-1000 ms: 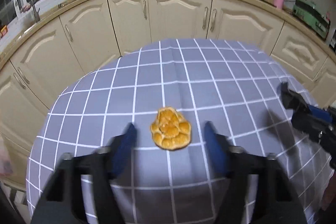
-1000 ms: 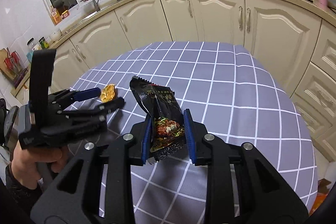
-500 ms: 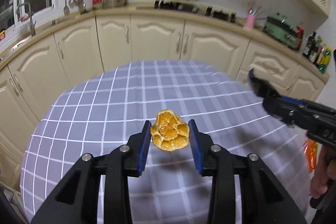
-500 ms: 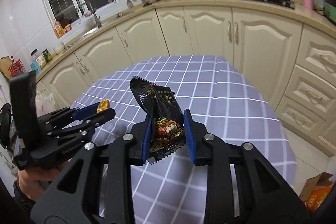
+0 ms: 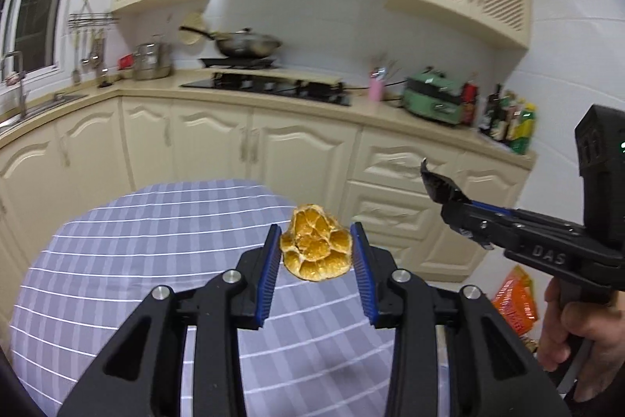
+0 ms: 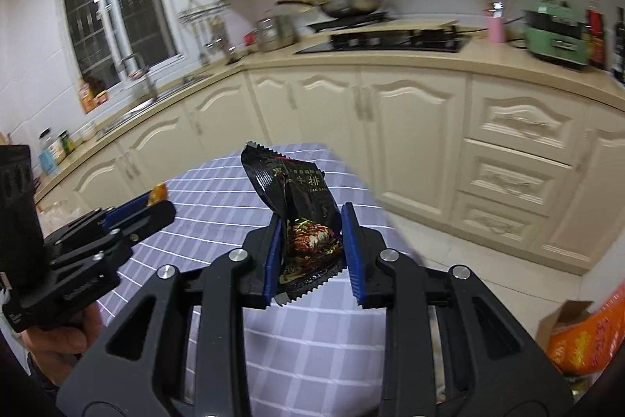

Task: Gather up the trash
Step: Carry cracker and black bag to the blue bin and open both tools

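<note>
Left wrist view: left tool [image 5: 315, 253] grips orange peel [image 5: 315, 248] at frame center, above desk [image 5: 117, 260]. Right tool [image 6: 312, 245] grips wrapper [image 6: 300, 217]. Both pieces picked up; binning prob. remains.

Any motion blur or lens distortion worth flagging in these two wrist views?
Left wrist: orange peel in the left gripper is sharp, counters bow from fisheye. Right wrist: stove and cabinets smear, while the black wrapper in the right gripper stays crisp.
</note>
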Demonstrator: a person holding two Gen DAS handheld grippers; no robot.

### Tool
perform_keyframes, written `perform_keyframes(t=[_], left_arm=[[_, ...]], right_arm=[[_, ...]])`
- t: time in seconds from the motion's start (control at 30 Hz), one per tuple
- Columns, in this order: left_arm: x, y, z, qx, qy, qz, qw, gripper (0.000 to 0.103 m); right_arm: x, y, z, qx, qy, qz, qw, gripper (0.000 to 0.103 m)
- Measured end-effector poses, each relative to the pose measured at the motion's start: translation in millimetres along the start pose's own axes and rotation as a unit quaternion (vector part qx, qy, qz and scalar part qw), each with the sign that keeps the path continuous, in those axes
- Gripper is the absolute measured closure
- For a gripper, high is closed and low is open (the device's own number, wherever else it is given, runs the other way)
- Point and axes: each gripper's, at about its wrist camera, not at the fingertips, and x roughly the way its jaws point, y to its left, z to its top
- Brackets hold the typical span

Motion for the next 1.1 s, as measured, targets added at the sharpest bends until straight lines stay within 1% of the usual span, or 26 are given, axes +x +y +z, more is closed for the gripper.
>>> perform_keyframes(t=[0.1, 0.13, 0.17, 0.27, 0.37, 0.53, 0.57, 0.63, 0.73, 0.83, 0.9, 1.03, 1.1], left_arm=[[2.4, -40.4, -6.4, 0.013, 0.001, -0.037, 0.9992, 0.068], [5.2, -58.5, -10.0, 0.019, 0.003, -0.055, 0.9983, 0.068], [7.3, -70.5, -14.0, 0.023, 0.007, -0.066, 0.9976, 0.068], [20.5, -113.1, -28.6, 0.038, 0.026, -0.106, 0.9932, 0.068], [36.4, -156.7, -50.7, 0.059, 0.051, -0.146, 0.9863, 0.068], [67.2, -201.8, -85.4, 0.087, 0.094, -0.185, 0.9743, 0.068], [76.3, -212.6, -94.7, 0.092, 0.108, -0.192, 0.9711, 0.068], [90.7, -227.8, -112.3, 0.100, 0.130, -0.202, 0.9655, 0.068], [114.2, -245.3, -143.2, 0.117, 0.172, -0.215, 0.9541, 0.068], [140.8, -262.5, -178.1, 0.128, 0.219, -0.225, 0.9405, 0.068], [153.4, -267.4, -195.7, 0.131, 0.244, -0.229, 0.9330, 0.068], [179.0, -277.9, -225.3, 0.137, 0.290, -0.236, 0.9175, 0.068], [187.7, -280.5, -230.8, 0.138, 0.304, -0.240, 0.9117, 0.067]], right_arm=[[-32.3, -30.4, -11.7, 0.017, -0.010, -0.031, 0.999, 0.075], [-39.5, -38.9, -15.1, 0.023, -0.011, -0.040, 0.999, 0.075], [-50.9, -51.7, -21.0, 0.031, -0.013, -0.057, 0.998, 0.075], [-81.7, -92.5, -42.1, 0.065, -0.013, -0.098, 0.993, 0.075], [-105.5, -132.6, -67.6, 0.105, -0.005, -0.139, 0.985, 0.075], [-132.9, -192.9, -116.9, 0.170, 0.016, -0.192, 0.966, 0.075], [-135.5, -200.7, -126.2, 0.179, 0.021, -0.199, 0.963, 0.075], [-137.2, -217.6, -146.2, 0.200, 0.036, -0.208, 0.957, 0.075], [-135.6, -232.6, -171.0, 0.223, 0.057, -0.214, 0.949, 0.075], [-127.5, -247.6, -199.9, 0.253, 0.084, -0.214, 0.940, 0.075], [-121.6, -255.0, -214.0, 0.269, 0.097, -0.213, 0.934, 0.075], [-103.3, -271.1, -234.8, 0.294, 0.121, -0.206, 0.926, 0.075], [-94.9, -275.6, -241.7, 0.302, 0.130, -0.202, 0.923, 0.074]])
